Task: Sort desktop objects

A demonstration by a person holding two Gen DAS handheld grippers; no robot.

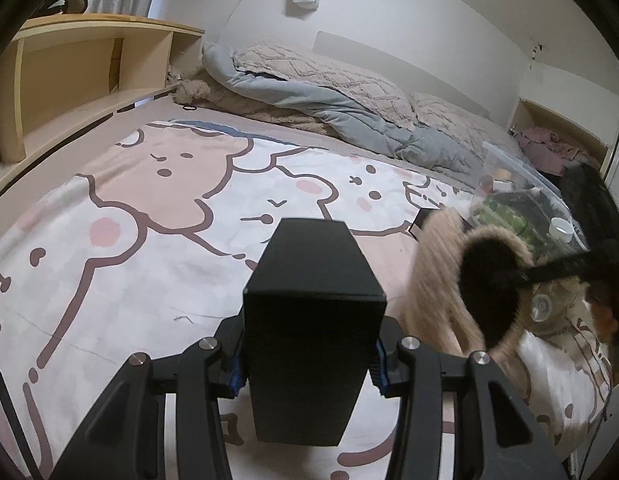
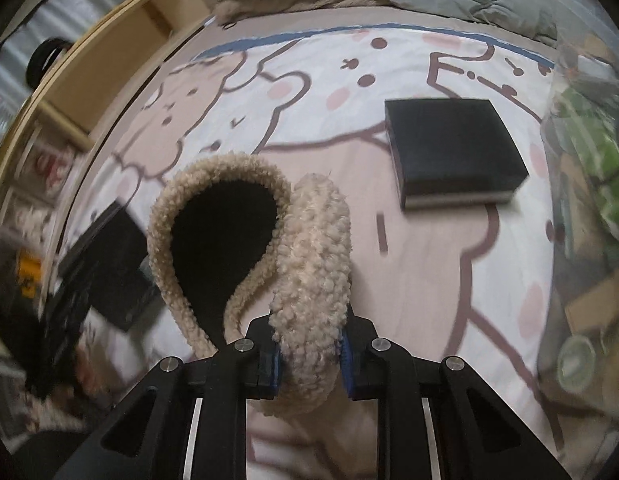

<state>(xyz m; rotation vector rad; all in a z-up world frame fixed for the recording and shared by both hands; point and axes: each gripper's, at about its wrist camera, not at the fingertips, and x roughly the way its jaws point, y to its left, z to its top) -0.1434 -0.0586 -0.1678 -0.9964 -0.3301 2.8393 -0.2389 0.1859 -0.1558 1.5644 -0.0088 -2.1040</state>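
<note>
Fingertips of the left gripper [image 1: 309, 364] pinch a black box [image 1: 313, 320] by its two long side walls, blue pads pressed flat against it. The box is elongated; its long axis runs forward along the fingers, one end toward the camera and the far end raised over the cartoon bear sheet [image 1: 149, 240] on the bed. Jaws of the right gripper [image 2: 311, 360] are clamped on a beige fleece earmuff [image 2: 309, 272], the pads sinking into the fuzzy band. The band rises from the fingers away from the camera and curls left into a loop, so that one ear cup [image 2: 221, 240] shows its dark inner face; in the left wrist view the same earmuff [image 1: 485, 292] appears blurred, just right of the box. Beyond the earmuff a second, flatter black box [image 2: 453, 156] lies on the sheet, its broad face up. At the right edge stands a clear plastic bin [image 2: 589, 184] holding mixed items. Farther back lie a grey-blue quilt [image 1: 329, 100] and a wooden shelf unit [image 1: 89, 68].
</note>
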